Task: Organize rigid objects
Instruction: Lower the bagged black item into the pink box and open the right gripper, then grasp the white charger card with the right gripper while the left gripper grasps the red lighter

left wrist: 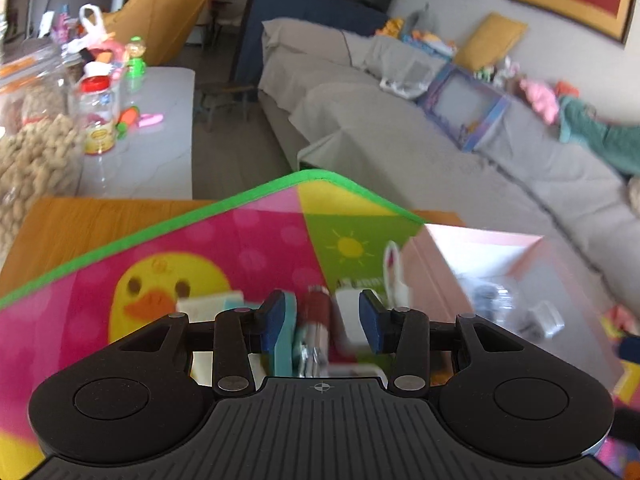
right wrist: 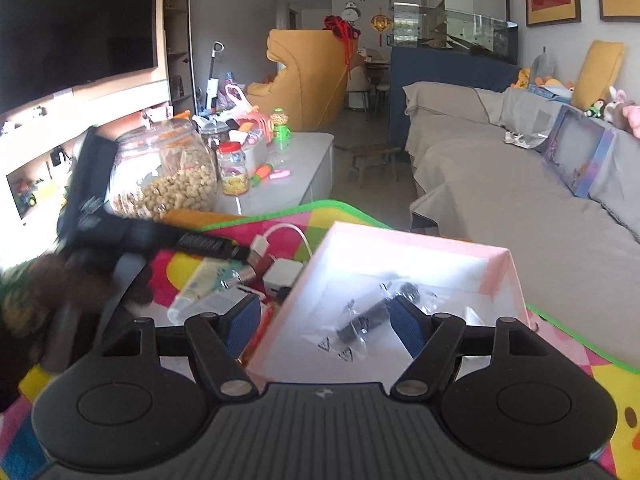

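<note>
Living-room table under a bright play mat. Left gripper open, straddling a small dark-red cylinder, not yet pinched. Right gripper open over the pink box, bagged black part inside. Best closed squarely on the cylinder, then lifted clear of the white charger.

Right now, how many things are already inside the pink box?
1 for sure: a dark item in a clear plastic bag, lying in the pink box. A small white thing by the right finger may be a second.
</note>
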The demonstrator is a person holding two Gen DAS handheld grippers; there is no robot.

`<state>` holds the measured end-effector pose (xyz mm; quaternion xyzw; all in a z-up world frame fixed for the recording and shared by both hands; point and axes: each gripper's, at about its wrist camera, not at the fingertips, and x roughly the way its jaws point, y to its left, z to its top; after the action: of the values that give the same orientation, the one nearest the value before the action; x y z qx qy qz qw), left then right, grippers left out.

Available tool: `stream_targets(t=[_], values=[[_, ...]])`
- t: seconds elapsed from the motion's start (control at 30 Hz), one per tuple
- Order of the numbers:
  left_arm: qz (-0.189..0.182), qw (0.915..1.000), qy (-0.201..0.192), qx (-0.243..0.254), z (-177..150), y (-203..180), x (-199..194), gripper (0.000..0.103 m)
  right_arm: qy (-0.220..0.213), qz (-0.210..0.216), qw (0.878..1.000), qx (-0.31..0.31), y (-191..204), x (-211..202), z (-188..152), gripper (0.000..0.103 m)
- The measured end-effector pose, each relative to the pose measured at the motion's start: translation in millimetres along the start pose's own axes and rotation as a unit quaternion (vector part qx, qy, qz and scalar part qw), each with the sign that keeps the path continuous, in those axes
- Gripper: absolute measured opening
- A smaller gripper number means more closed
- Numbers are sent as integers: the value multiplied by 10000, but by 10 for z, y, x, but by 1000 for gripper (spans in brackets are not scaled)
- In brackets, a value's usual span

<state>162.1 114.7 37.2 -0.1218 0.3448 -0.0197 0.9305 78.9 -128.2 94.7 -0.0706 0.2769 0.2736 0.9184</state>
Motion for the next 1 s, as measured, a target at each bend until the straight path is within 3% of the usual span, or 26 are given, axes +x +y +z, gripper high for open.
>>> stream_targets(t=[0.1,0.2,0.37,0.47,0.63,0.73,0.8,0.87,1.0], values=[[261,9988,150,383,68,-48,156,33,83,-22,9999,53,-35,-32,-72,72],[241,9968,163,743,-27,-64,120,32,152,-60,9998,109,-90,-76,-156,72],[-76,9934,279,1110,-240,-90,-140,31,245,13,9994,225,-147,-65,-243,72],[-244,9920,356,1184,-389,-114,-323,31,216,274,9989,302,-91,-70,-268,72],[-532,9925,414,1015,-579,-74,-629,31,241,1058,9940,113,184,-107,-360,72],[-788,9929,495,735,-655,19,-782,31,569,1549,9863,16,390,-12,-457,73],[-853,9944,399,471,-675,115,-910,31,814,1627,9833,-10,537,96,-519,73],[-716,9970,152,236,-670,215,-1046,31,922,1494,9845,17,657,210,-537,73],[-89,9996,-230,-153,-687,367,-1218,31,998,1458,9838,304,846,385,-506,78]])
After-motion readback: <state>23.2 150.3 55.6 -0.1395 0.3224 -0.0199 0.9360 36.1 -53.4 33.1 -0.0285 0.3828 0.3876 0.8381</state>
